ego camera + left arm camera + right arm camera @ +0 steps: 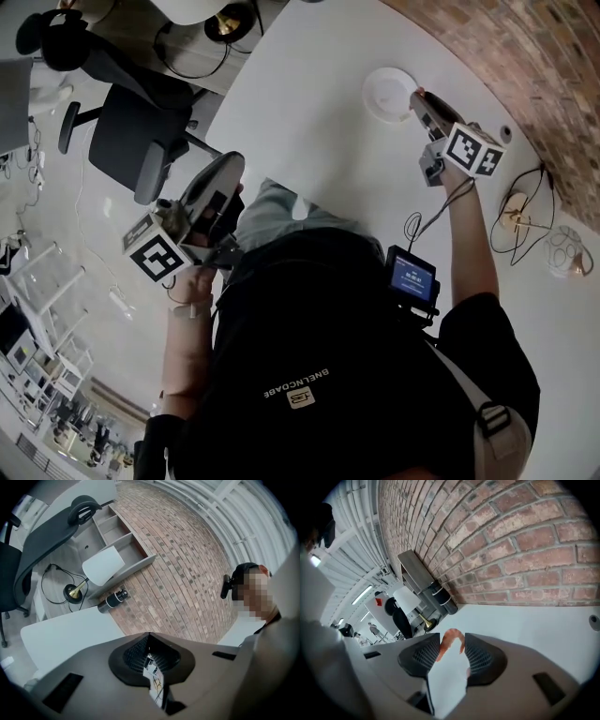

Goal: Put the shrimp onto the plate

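Care is what this step wants. The shrimp (450,641) is pinched between the jaws of the right gripper (422,103), whose tip hangs right at the rim of the white plate (384,94), near the wall-side edge of the worktop (300,122). To my eye, the sensible move is to carry the tip inward over the plate's middle and bring it low. Only then should the jaws part, so the shrimp settles flat rather than rolling off onto the worktop. A small straight lift afterwards should clear it. The person's right arm is stretched well forward, with the gripper angled down toward the plate. The left gripper (230,169) sits by the near left corner of the worktop, close to the body, its jaws together on nothing.
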`<state>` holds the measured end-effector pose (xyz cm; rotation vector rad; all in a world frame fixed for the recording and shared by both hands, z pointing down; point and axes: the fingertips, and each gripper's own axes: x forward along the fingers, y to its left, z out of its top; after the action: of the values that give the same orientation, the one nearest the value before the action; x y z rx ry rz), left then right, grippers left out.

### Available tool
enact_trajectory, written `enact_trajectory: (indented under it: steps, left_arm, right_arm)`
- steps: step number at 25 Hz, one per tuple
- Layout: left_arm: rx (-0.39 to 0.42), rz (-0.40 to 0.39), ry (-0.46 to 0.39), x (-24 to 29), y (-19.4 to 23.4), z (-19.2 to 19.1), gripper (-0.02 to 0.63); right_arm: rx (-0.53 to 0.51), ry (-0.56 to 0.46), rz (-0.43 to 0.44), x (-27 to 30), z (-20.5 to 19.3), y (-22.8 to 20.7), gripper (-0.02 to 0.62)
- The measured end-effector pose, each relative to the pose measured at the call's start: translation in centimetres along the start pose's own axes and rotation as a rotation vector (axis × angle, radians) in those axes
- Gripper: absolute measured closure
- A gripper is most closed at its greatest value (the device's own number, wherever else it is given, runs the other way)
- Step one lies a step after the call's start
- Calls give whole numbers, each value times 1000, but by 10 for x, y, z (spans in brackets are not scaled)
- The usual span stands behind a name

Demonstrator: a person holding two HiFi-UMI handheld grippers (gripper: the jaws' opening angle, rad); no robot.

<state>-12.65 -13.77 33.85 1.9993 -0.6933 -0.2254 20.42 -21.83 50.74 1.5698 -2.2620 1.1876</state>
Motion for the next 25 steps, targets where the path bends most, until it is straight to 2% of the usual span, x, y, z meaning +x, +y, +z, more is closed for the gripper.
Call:
enact_trajectory:
  steps: [5,17,25]
  left_arm:
    - [-9,40,-30,-10,5,-6,614]
    - [-32,93,-94,-26,10,-15,614]
    - [-48,119,-115,-32,15,-18,614]
  right_arm:
    - [7,72,0,30,-21,-16,428]
    - [-43,226,-69,80,-60,-51,428]
    - [-55,277,-108,98,-74,-67,428]
